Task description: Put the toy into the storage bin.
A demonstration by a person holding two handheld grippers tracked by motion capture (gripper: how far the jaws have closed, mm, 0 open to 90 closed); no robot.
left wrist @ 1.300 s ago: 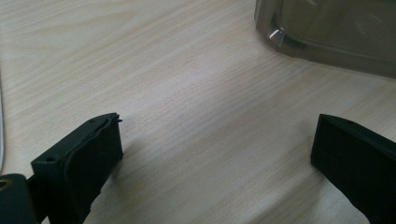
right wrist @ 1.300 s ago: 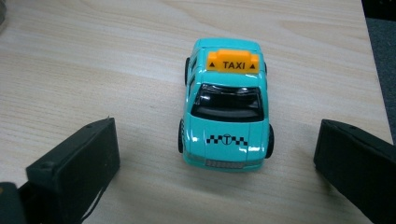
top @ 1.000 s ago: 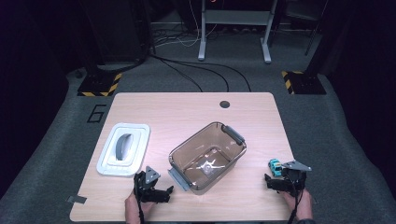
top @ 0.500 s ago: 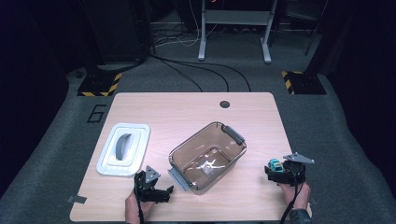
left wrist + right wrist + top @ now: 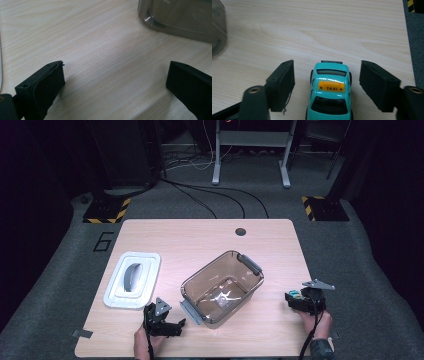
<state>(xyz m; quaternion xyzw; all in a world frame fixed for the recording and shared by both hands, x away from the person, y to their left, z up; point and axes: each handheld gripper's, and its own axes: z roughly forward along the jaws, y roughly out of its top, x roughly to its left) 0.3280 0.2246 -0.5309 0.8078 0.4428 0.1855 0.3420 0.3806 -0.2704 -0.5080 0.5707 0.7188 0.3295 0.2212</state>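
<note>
Jaws of the right gripper have just been closing and now straddle the teal toy taxi, a gap left on each side, so the pads do not yet press it. Its long axis runs along the jaws, roof sign up, which suits a squeeze across the doors. That car sits near the worktop's right edge, toward the near corner, right of the clear tub. Across the tub, the left gripper holds its jaws wide apart over bare wood, farther from the car. A white lid lies by the left edge.
</note>
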